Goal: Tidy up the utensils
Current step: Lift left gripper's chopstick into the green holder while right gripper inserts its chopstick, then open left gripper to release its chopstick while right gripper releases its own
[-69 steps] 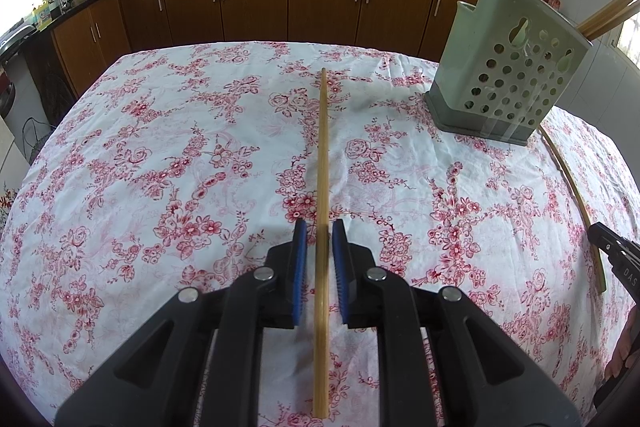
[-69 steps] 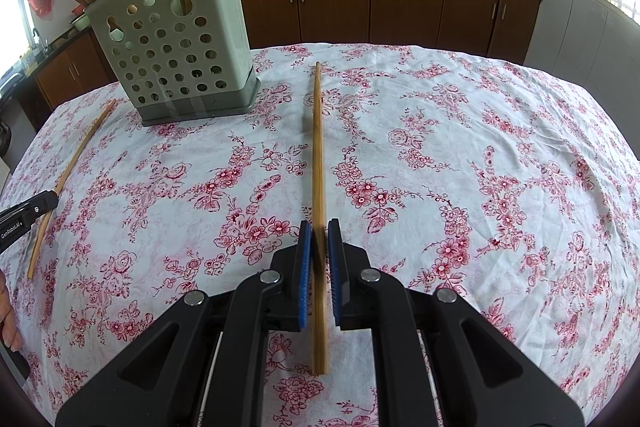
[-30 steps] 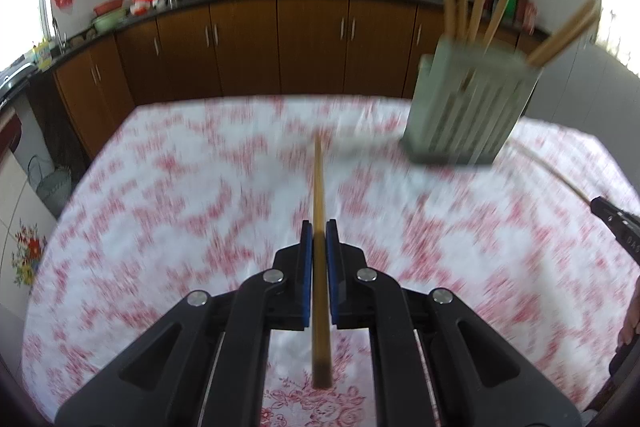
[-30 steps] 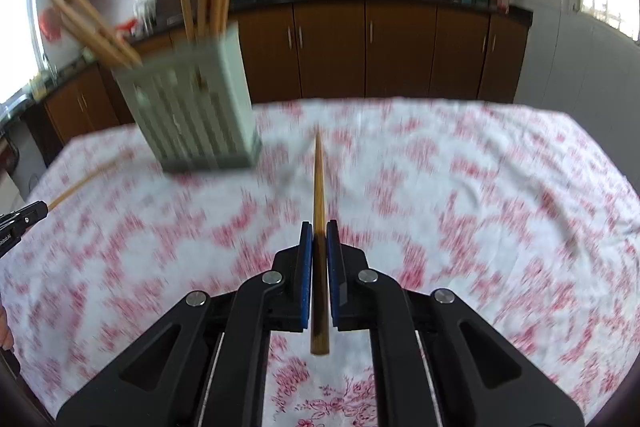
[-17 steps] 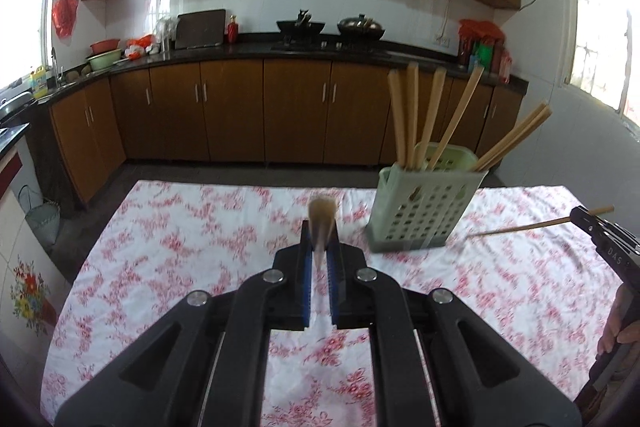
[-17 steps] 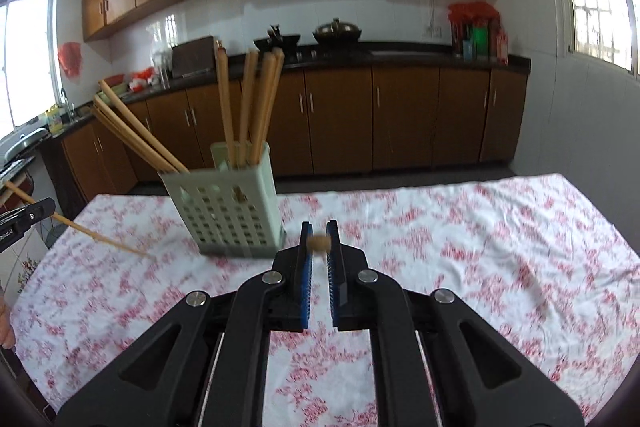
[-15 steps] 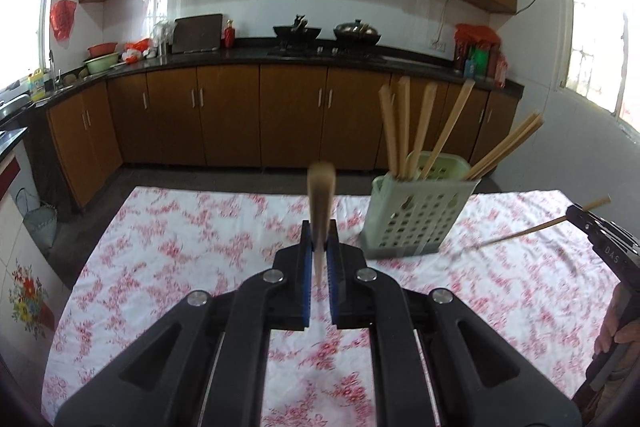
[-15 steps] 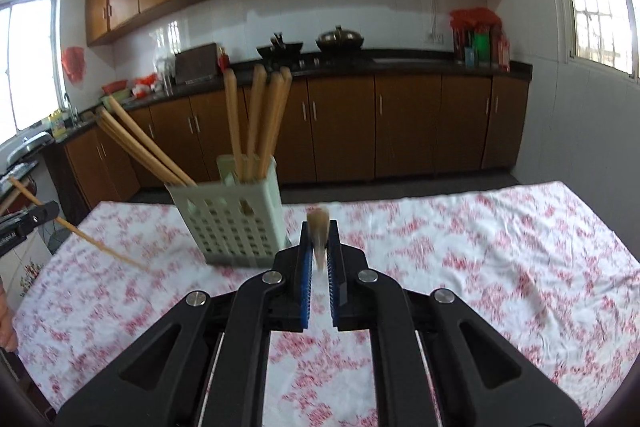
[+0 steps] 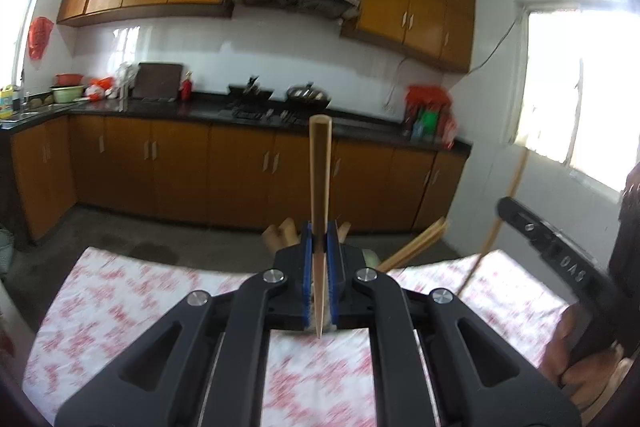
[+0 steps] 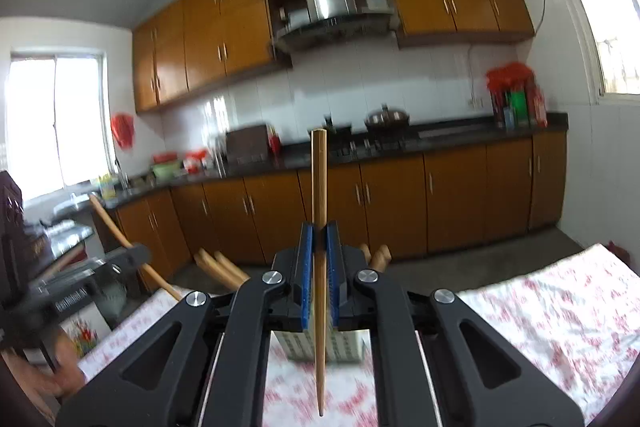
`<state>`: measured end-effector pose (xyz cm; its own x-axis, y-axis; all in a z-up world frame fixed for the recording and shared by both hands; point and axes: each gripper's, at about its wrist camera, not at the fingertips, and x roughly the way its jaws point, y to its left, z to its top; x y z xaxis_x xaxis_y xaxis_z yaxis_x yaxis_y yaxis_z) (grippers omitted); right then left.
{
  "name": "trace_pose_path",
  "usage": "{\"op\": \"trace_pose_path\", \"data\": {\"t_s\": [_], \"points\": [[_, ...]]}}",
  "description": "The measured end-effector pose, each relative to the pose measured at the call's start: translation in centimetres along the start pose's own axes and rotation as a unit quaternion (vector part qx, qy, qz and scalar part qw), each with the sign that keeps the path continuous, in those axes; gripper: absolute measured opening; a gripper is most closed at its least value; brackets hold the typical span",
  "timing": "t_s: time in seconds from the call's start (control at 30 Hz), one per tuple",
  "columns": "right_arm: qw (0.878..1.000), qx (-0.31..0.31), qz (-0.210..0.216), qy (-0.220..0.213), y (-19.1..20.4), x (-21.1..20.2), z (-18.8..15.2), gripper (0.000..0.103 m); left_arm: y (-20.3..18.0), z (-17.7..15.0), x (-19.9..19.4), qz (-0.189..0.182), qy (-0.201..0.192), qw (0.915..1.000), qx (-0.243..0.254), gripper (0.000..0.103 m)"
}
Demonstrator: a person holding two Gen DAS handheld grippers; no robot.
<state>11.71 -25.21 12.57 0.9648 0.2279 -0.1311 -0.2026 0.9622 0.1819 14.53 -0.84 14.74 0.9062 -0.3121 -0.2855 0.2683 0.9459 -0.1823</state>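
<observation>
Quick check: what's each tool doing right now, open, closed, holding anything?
Left tool: closed on a chopstick, held upright.
Right tool: closed on a chopstick, also upright.

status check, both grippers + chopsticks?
Left gripper shut on chopstick, upright. Right gripper shut on second chopstick, tip down. Holder below right gripper, mostly hidden.

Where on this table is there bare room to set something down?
Bare tablecloth spreads right of the utensil holder to the table's edge, and left of it in the left wrist view. Crowded at the holder: the left gripper and right gripper each hold a chopstick there.
</observation>
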Motion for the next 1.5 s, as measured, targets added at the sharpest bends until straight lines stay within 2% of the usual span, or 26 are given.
{"op": "trace_pose_path", "data": {"t_s": [0.1,0.27,0.43,0.57,0.87,0.9,0.93,1.0,1.07,1.1,1.17,1.2,1.23,1.27,1.3,1.33,1.37,1.5], "points": [[0.999,0.002,0.001,-0.044,0.5,0.2,1.5,0.008,-1.6,1.6,0.4,-0.009,-0.032,0.9994,0.002,0.008],[0.995,0.012,-0.007,-0.102,0.1,1.8,3.1,0.008,-3.3,3.8,2.4,0.014,-0.079,0.9966,0.018,0.008],[0.991,0.02,-0.023,-0.131,-0.7,3.8,2.7,0.008,-3.6,3.6,5.0,0.033,-0.073,0.9962,0.032,0.008],[0.991,0.015,-0.035,-0.127,-1.3,6.1,1.2,0.008,-2.8,2.5,7.4,0.036,-0.06,0.9972,0.025,0.008],[0.996,0.016,-0.042,-0.071,-1.5,8.7,-1.9,0.008,-0.8,0.1,10.9,0.037,-0.03,0.9988,0.012,0.008],[0.997,0.016,-0.04,-0.066,-1.6,8.6,-2.0,0.013,-0.5,-0.1,11.0,0.037,-0.027,0.9989,0.007,0.008],[0.997,0.015,-0.039,-0.064,-1.6,8.4,-1.9,0.03,-0.2,-0.2,10.8,0.037,-0.027,0.9989,0.001,0.01],[0.996,0.009,-0.044,-0.071,-1.6,7.4,-1.5,0.053,0.2,0.1,10.4,0.038,-0.031,0.9988,-0.004,0.015],[0.996,0.002,-0.045,-0.078,-1.7,6.4,-1.1,0.054,0.5,0.5,9.5,0.041,-0.039,0.9984,-0.007,0.03],[0.996,-0.003,-0.046,-0.078,-1.7,5.7,-0.6,0.054,0.6,0.8,8.7,0.042,-0.045,0.9981,-0.007,0.034],[0.996,-0.007,-0.045,-0.076,-1.7,4.6,-0.2,0.059,0.6,0.9,7.1,0.048,-0.053,0.9975,-0.005,0.052],[0.996,-0.012,-0.045,-0.075,-1.7,3.5,-0.1,0.071,0.7,0.9,6.3,0.051,-0.056,0.9971,-0.001,0.058],[0.996,-0.016,-0.046,-0.075,-1.7,2.7,-0.1,0.088,0.8,0.8,5.1,0.059,-0.061,0.9964,0.004,0.071],[0.996,-0.023,-0.051,-0.073,-1.6,1.4,-0.1,0.095,0.8,0.6,4.0,0.067,-0.066,0.9955,0.011,0.084],[0.996,-0.027,-0.054,-0.073,-1.6,0.8,-0.3,0.101,0.9,0.1,2.6,0.079,-0.07,0.9941,0.023,0.089],[0.995,-0.035,-0.056,-0.071,-1.4,0.0,-0.5,0.101,0.9,-0.3,1.4,0.088,-0.071,0.993,0.032,0.097],[0.995,-0.045,-0.062,-0.065,-1.3,-1.2,-1.0,0.101,1.0,-0.7,0.4,0.095,-0.072,0.9922,0.038,0.099],[0.994,-0.057,-0.091,-0.022,-0.9,-3.1,-3.0,0.101,1.5,-3.1,-3.3,0.135,-0.058,0.9878,0.053,0.099]]}}
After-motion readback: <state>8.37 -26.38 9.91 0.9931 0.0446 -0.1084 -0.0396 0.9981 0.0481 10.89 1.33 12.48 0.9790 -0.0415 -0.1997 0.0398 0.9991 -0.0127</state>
